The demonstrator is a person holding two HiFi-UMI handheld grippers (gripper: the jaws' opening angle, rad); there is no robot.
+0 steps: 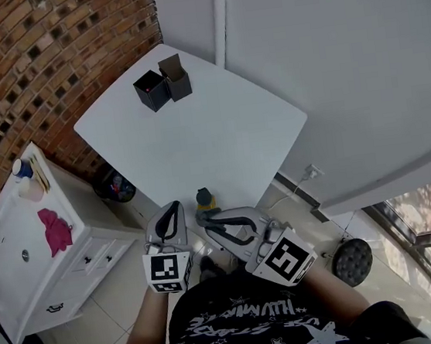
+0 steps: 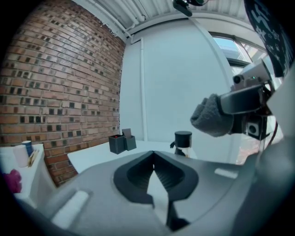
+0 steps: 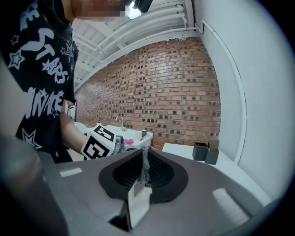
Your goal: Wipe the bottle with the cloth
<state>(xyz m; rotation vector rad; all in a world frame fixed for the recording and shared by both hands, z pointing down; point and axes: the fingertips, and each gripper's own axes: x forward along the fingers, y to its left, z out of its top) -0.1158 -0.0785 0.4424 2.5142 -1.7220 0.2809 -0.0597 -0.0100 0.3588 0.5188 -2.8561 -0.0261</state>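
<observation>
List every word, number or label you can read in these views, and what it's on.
No text reads cleanly.
T-shirt: white graffiti-style lettering with stars, upside down in the head view, too stylised to read.
Marker cubes: black-and-white square codes, no letters.
Bottle: too small to show any legible label.

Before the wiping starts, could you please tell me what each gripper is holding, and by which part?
The right gripper pinches the grey cloth by a thin fold, the rest bunched beyond its jaw tips. The left gripper is shut on nothing.
</observation>
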